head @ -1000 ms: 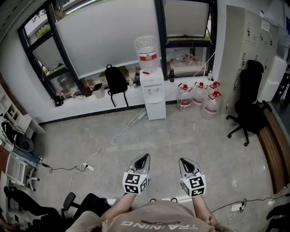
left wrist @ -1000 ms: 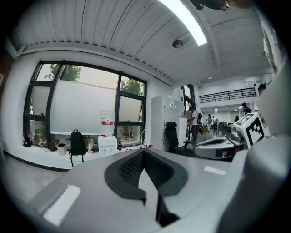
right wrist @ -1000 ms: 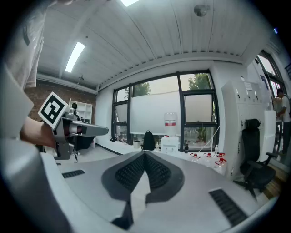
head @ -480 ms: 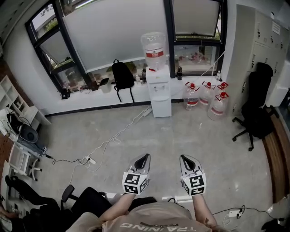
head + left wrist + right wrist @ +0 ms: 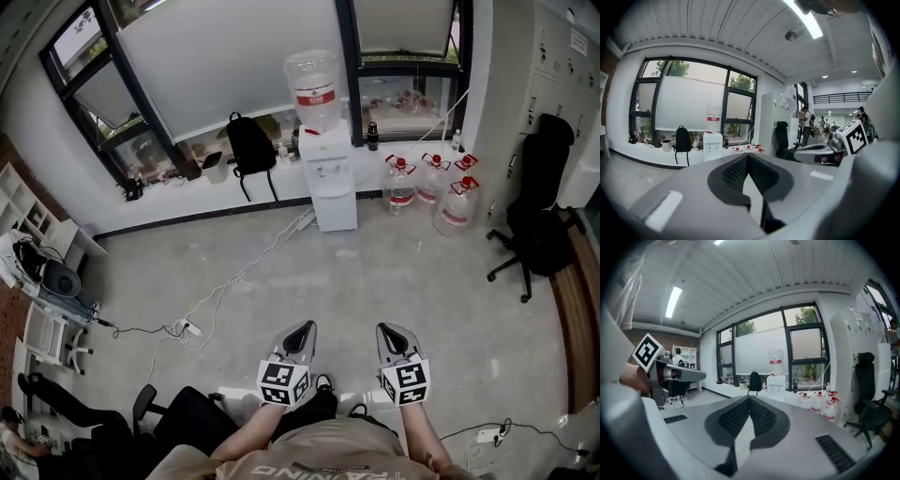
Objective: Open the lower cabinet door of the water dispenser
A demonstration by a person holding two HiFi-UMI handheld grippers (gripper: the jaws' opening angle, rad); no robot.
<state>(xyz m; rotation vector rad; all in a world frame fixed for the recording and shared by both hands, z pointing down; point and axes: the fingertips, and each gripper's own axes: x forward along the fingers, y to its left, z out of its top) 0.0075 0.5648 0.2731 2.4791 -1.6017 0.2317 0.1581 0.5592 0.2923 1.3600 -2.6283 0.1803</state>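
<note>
The white water dispenser (image 5: 330,178) stands against the far window wall with a clear bottle (image 5: 313,86) on top. Its lower cabinet door (image 5: 336,208) is closed. It also shows small and distant in the left gripper view, dispenser (image 5: 712,146), and in the right gripper view, dispenser (image 5: 776,381). My left gripper (image 5: 302,331) and right gripper (image 5: 393,335) are held side by side low in the head view, far short of the dispenser and pointing towards it. Both are shut with nothing between the jaws: left gripper (image 5: 748,155), right gripper (image 5: 749,397).
A black backpack (image 5: 251,148) leans on the sill left of the dispenser. Three water jugs (image 5: 434,190) stand to its right. A black office chair (image 5: 539,225) is at the right, and a white cable with a power strip (image 5: 188,328) crosses the floor.
Both grippers have advanced a little with the person, still shut. The head view has shifted, so the dispenser now sits slightly further right and higher in it.
</note>
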